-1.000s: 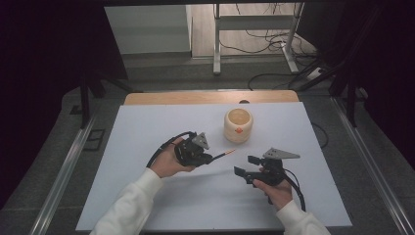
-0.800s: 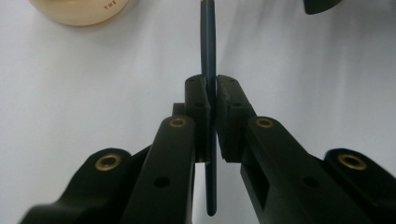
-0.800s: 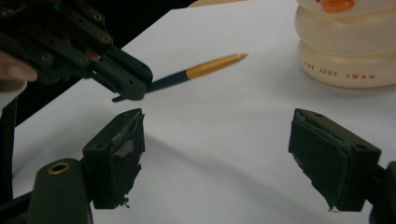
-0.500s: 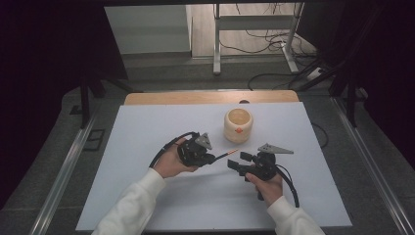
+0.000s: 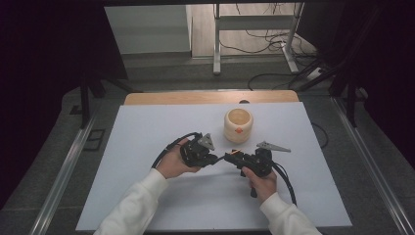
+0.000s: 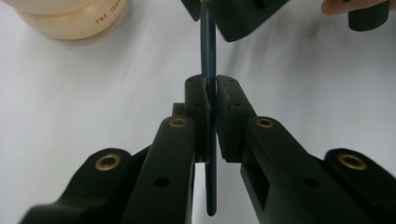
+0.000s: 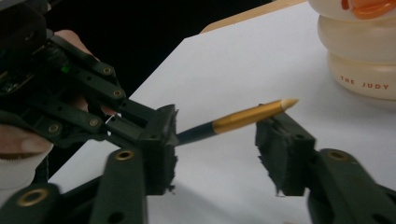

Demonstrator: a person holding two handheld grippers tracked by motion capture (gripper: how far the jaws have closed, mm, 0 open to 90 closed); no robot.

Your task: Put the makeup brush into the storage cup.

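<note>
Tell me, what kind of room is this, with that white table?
Probably a lab or recording studio rather than a home: a bare white table ringed by dark curtains, loose cables on the floor behind it, and a person working a handheld left gripper and right gripper.

A slim dark-blue pencil (image 7: 219, 124) with gold tip end, held level above the table, unsharpened-looking point bare.

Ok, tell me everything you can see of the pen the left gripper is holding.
The pen is slim, with a dark blue barrel, a gold front section and a pale pointed tip. The left gripper is shut on its barrel and holds it above the white table. Its gold end lies between the right gripper's jaws, which have just been closing; the pads don't yet press it.
</note>
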